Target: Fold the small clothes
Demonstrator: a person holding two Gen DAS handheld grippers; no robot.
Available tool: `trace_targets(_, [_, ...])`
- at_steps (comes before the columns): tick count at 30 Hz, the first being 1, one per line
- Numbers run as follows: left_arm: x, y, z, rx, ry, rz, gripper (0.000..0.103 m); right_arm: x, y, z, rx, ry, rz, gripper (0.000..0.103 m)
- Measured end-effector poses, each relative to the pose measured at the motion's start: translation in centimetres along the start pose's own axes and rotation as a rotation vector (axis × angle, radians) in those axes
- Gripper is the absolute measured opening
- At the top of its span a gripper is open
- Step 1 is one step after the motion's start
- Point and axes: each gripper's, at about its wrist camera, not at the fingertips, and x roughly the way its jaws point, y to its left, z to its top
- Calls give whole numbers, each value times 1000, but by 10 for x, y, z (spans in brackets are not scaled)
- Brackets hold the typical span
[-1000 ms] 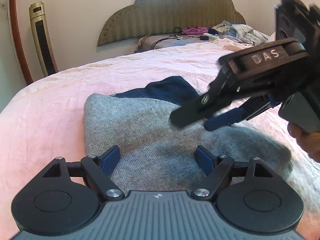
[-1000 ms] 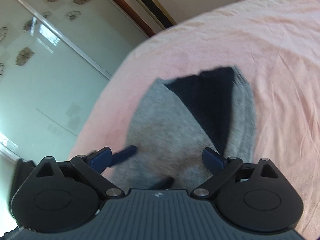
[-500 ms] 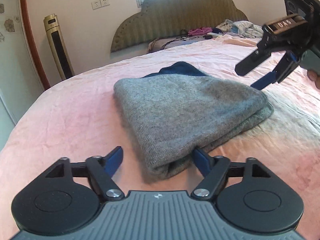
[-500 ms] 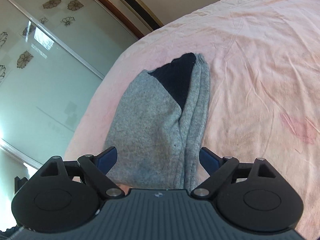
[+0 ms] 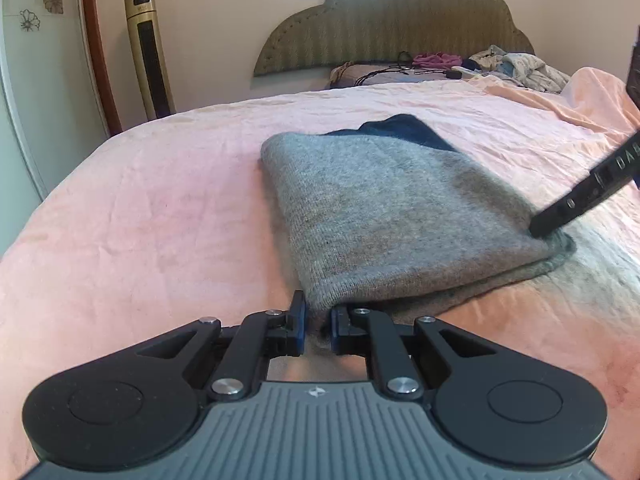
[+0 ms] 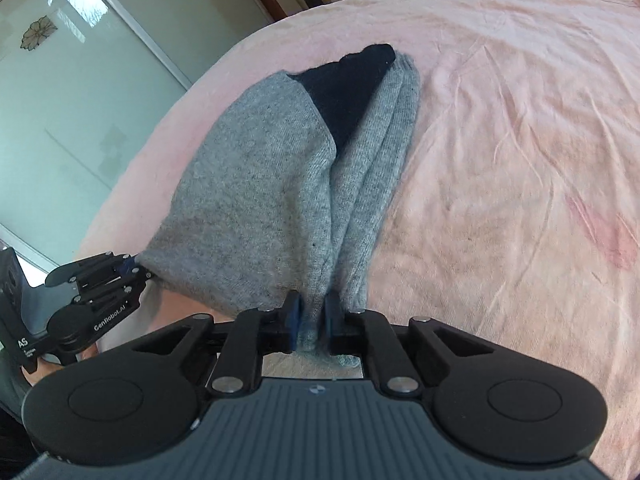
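A folded grey knit garment (image 5: pixel 392 216) with a navy part (image 5: pixel 404 132) at its far end lies on the pink bed sheet (image 5: pixel 140 220). My left gripper (image 5: pixel 316 312) is closing its jaws on the garment's near corner, and grey cloth sits pinched between the blue pads. The right gripper's finger (image 5: pixel 580 200) touches the garment's right corner. In the right wrist view my right gripper (image 6: pixel 312 312) is closing on the layered near edge of the garment (image 6: pixel 256 184), with cloth between its pads. The left gripper (image 6: pixel 136 268) grips the corner at lower left.
A padded headboard (image 5: pixel 384 28) stands at the far end, with a heap of clothes (image 5: pixel 516 68) and cables beside it. A gold tower fan (image 5: pixel 148 52) stands by the wall. A glass wardrobe door (image 6: pixel 80 100) runs along the bed's side. Wrinkled sheet (image 6: pixel 520 120) spreads right.
Both grippers went from wide open to nearly closed on the garment's near edge. The left drew back to the near corner, and the right came down onto the other corner.
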Motion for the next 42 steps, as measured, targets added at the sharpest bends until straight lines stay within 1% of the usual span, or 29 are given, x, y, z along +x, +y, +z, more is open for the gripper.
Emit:
trace_targets(1, [-9, 1, 0, 2, -4, -38, 15, -6, 0, 5, 18, -9, 17, 28])
trace_targets(2, [-17, 2, 0, 3, -18, -75, 15, -15, 0, 11, 32, -40, 38, 49])
trace_targets(3, [-25, 2, 1, 6, -43, -99, 19, -24, 0, 19, 40, -90, 55, 80])
trace_targets(5, [-36, 0, 5, 13, -112, -140, 33, -42, 0, 37, 41, -223, 64, 103])
trace_targets(7, [-35, -5, 13, 6, -179, -152, 71, -44, 0, 64, 41, -284, 64, 101])
trace_targets(8, [-29, -8, 17, 2, -200, -144, 76, -38, -1, 80, 47, -298, 62, 101])
trace_targets(9, [-22, -11, 20, -4, -205, -143, 76, -30, -2, 95, 56, -303, 61, 99])
trace_targets(10, [-10, -14, 23, -13, -182, -152, 76, -18, -3, 110, 68, -292, 57, 98])
trace_targets(11, [1, -16, 25, -25, -152, -155, 76, -5, -5, 124, 76, -274, 46, 94])
trace_targets(13, [21, -18, 22, -51, -102, -149, 75, 29, -7, 146, 66, -218, -25, 90])
trace_targets(14, [29, -20, 17, -53, -83, -151, 75, 46, -11, 153, 71, -183, -69, 85])
trace_targets(15, [34, -20, 15, -53, -57, -149, 75, 61, -15, 157, 87, -144, -89, 76])
trace_targets(16, [33, -19, 16, -61, -67, -155, 75, 74, -18, 155, 107, -108, -91, 71])
trace_targets(17, [34, -16, 15, -78, -70, -166, 76, 81, -20, 154, 114, -97, -106, 64])
trace_targets(19, [36, -14, 15, -89, -60, -176, 78, 82, -17, 146, 63, -127, -120, 52])
trace_targets(21, [38, -17, 16, -78, -53, -182, 84, 76, -20, 146, 58, -141, -106, 10])
trace_targets(24, [40, -22, 17, -47, -40, -188, 92, 65, -25, 152, 45, -166, -88, 10])
trace_targets(26, [41, -23, 17, -40, -36, -191, 93, 77, -39, 150, 65, -119, -124, 8])
trace_targets(27, [41, -22, 17, -42, -37, -192, 93, 83, -43, 144, 45, -116, -133, 2])
trace_targets(29, [40, -20, 16, -49, -40, -194, 94, 79, -45, 140, 65, -137, -119, 3])
trace_targets(31, [40, -20, 16, -53, -40, -197, 94, 79, -38, 142, 55, -128, -140, 4])
trace_targets(32, [41, -20, 16, -54, -40, -197, 94, 77, -34, 143, 53, -130, -146, 7])
trace_targets(33, [41, -20, 16, -54, -39, -197, 94, 71, -29, 145, 58, -141, -135, 21])
trace_targets(35, [42, -20, 16, -52, -38, -195, 95, 56, -17, 145, 64, -199, -111, 31])
trace_targets(37, [42, -21, 17, -52, -36, -198, 96, 40, 3, 137, 29, -268, -70, 36])
trace_targets(38, [43, -21, 17, -51, -34, -199, 97, 39, 13, 132, -1, -271, -61, 44])
trace_targets(39, [44, -21, 17, -49, -31, -200, 99, 44, 23, 127, -40, -251, -52, 52])
trace_targets(41, [44, -22, 18, -44, -28, -198, 100, 64, 35, 117, -96, -176, -55, 60])
trace_targets(42, [44, -23, 18, -43, -28, -196, 100, 80, 33, 113, -112, -128, -89, 60])
